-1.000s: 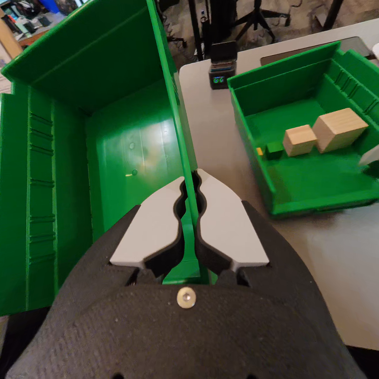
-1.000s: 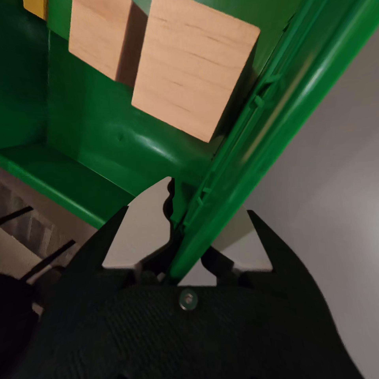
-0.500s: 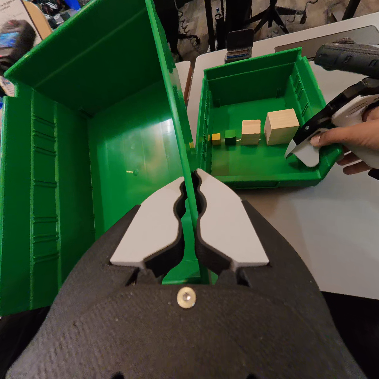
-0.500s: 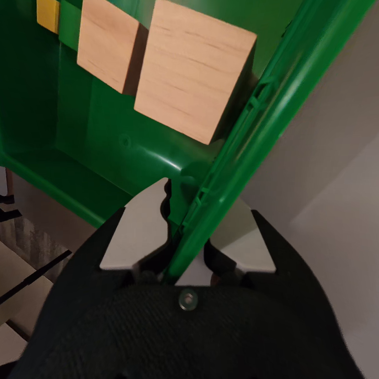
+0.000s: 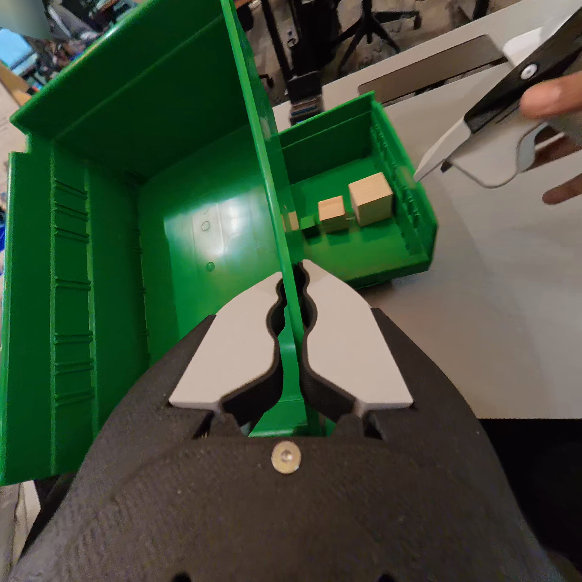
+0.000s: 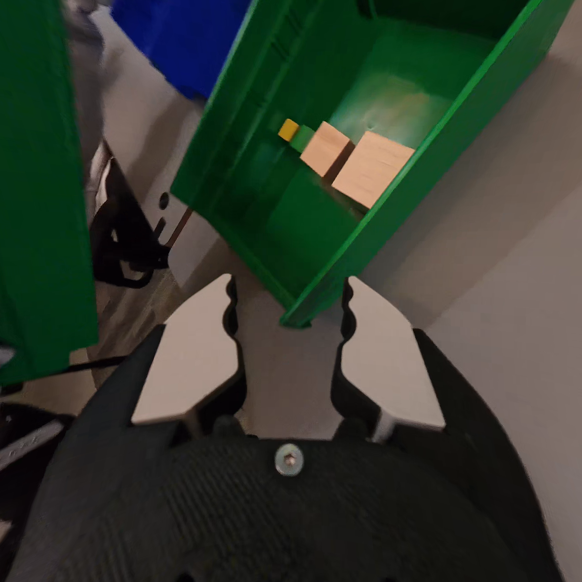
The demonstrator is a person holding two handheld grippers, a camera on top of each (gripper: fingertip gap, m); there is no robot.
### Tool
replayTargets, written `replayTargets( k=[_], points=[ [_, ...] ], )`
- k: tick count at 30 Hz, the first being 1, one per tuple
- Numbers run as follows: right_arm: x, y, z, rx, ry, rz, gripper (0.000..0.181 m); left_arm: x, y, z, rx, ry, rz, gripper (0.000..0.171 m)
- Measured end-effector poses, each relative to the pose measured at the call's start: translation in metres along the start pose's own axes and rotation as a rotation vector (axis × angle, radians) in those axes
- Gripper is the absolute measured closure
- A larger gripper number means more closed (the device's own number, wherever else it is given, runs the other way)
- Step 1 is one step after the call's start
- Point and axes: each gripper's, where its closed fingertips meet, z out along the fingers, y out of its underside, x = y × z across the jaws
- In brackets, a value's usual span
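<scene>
Your left tool [image 5: 291, 315] is clamped on the side wall of the big empty green plastic bin [image 5: 189, 220]. The thin wall runs straight up between the two grey fingers [image 5: 233, 346], which looks like what keeps that bin tipped up with its open mouth toward the camera. Nothing inside it.

Your right tool [image 6: 288, 302] is spread apart and holds nothing. It sits just off the near corner of the smaller green plastic bin [image 6: 315, 296], not touching it.

That smaller bin rests flat on the pale grey desk [image 5: 472, 299], just right of the big bin. Inside, in a row along its floor: a large bare wooden cube [image 6: 373, 170] against the right wall, a smaller wooden cube [image 6: 324, 151] beside it, then a small green cube [image 6: 301, 138] and a small yellow cube [image 6: 288, 129]. Gaps between them: cannot tell, the frame is blurred.

Beyond the small bin: a blue container [image 6: 189, 44], partly in view.
</scene>
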Motion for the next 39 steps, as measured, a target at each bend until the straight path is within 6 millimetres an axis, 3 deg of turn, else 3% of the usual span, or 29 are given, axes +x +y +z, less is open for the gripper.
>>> replayTargets(
  k=[3, 6, 14, 17, 20, 23, 26, 31, 35, 39],
  points=[
    [0.003, 0.019, -0.058, 0.071, -0.003, -0.107, 0.115, 0.037, -0.017, -0.008, 0.028, 0.073, 0.053, 0.163],
    [0.032, 0.059, -0.117, 0.150, 0.048, -0.178, 0.112, 0.088, -0.030, -0.015, 0.039, 0.185, 0.126, 0.163],
    [0.177, 0.214, -0.247, 0.299, 0.367, -0.159, 0.115, 0.270, -0.045, -0.026, 0.048, 0.566, 0.276, 0.163],
    [0.213, 0.268, -0.289, 0.368, 0.436, -0.080, 0.115, 0.336, -0.057, -0.021, 0.064, 0.606, 0.348, 0.163],
    [0.229, 0.304, -0.331, 0.468, 0.489, -0.022, 0.118, 0.396, -0.076, -0.015, 0.054, 0.660, 0.389, 0.163],
    [0.226, 0.320, -0.367, 0.611, 0.477, 0.035, 0.118, 0.456, -0.098, -0.009, 0.067, 0.721, 0.422, 0.163],
    [0.223, 0.335, -0.382, 0.656, 0.474, 0.073, 0.116, 0.517, -0.114, 0.000, 0.069, 0.757, 0.486, 0.163],
    [0.213, 0.363, -0.374, 0.557, 0.527, 0.039, 0.118, 0.609, -0.124, 0.015, 0.040, 0.805, 0.565, 0.163],
    [0.220, 0.385, -0.380, 0.515, 0.635, 0.047, 0.117, 0.663, -0.130, 0.020, 0.028, 0.855, 0.553, 0.163],
    [0.220, 0.399, -0.388, 0.552, 0.631, 0.111, 0.117, 0.702, -0.136, 0.024, 0.037, 0.856, 0.553, 0.163]
  ],
)
